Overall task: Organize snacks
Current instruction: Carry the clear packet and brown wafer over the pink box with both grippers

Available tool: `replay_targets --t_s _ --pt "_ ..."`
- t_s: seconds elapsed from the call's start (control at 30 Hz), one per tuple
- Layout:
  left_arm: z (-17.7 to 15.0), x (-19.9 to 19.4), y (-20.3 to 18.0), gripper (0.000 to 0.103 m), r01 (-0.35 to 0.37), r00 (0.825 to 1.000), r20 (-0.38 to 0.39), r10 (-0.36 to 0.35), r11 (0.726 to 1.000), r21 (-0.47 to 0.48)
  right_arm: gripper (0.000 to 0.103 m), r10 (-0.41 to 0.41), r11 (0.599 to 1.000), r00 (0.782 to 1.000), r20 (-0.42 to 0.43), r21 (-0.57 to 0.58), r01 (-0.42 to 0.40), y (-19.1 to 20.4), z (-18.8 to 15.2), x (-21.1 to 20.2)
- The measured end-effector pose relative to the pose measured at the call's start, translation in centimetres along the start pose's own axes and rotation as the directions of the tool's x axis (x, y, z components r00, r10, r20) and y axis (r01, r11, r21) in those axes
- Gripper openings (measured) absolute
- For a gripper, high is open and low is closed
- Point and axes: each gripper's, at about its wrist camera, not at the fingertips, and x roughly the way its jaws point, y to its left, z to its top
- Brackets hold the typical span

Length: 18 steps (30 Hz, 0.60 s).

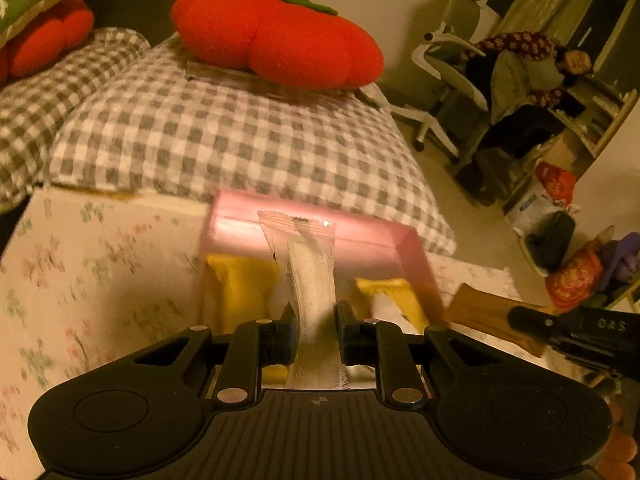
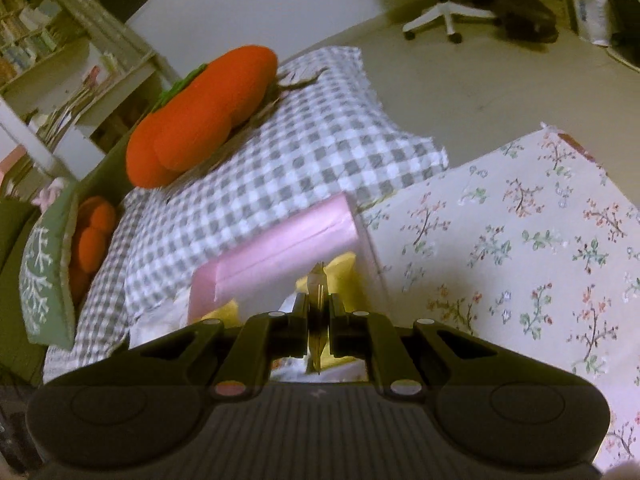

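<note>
Left gripper: your left gripper (image 1: 316, 320) is clamped on a clear snack packet (image 1: 310, 272); the pads press its sides and the packet stands up between them, its crimped top edge toward the pink box.
Right gripper: your right gripper (image 2: 319, 312) is closed almost fully on a thin tan wrapper (image 2: 318, 280), seen edge-on in its own view. In the left wrist view the same wrapper (image 1: 492, 316) shows as a flat brown piece held in the dark jaws at the right edge.
Pink box: the pink box (image 1: 304, 224) sits open on the floral cloth (image 1: 100, 260), just in front of the checked bedding (image 1: 240, 140). Your clear packet hangs over its open inside.
Box contents: yellow packets (image 1: 240, 284) lie inside the pink box, on either side of the packet you hold.
Right-hand snack position: the tan wrapper is over the near end of the box, with yellow packets behind it.
Surroundings: an orange pumpkin cushion (image 1: 276, 36) rests on the checked bedding beyond the box. A white office chair (image 1: 440, 80) stands on the floor to the right, with a person seated in it.
Sharpness: the box and cloth are smeared in the left wrist view, so I cannot read any print on the packets.
</note>
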Motion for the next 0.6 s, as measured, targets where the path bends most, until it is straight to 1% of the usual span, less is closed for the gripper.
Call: replay_targets --t_s 0.1,0.23,0.3,0.47,0.6 --pt "0.5 1.0 1.1 0.017 -0.010 1.000 -0.005 0.010 1.000 0.001 0.008 -0.002 1.000 1.000 -0.001 -0.008 0.002 -0.2 0.3 1.1" --pt "0.6 2.5 1.8 0.017 -0.042 0.999 -0.018 0.043 0.998 0.040 0.008 -0.027 1.000 1.000 0.015 -0.002 0.027 -0.8 0.8 2.3" --pt "0.7 3.1 2.2 0.017 -0.040 0.999 -0.022 0.041 0.998 0.045 0.008 -0.033 0.999 0.999 0.022 -0.003 0.033 -0.8 0.9 2.8" --pt "1.0 4.2 1.6 0.017 -0.021 1.000 -0.019 0.022 0.998 0.067 0.008 -0.037 0.999 0.998 0.043 -0.031 0.038 -0.2 0.9 3.7" --pt "0.8 5.2 0.7 0.017 -0.052 0.998 -0.021 0.055 0.990 0.128 0.008 -0.048 0.997 0.999 0.017 -0.058 0.049 0.3 0.4 4.6"
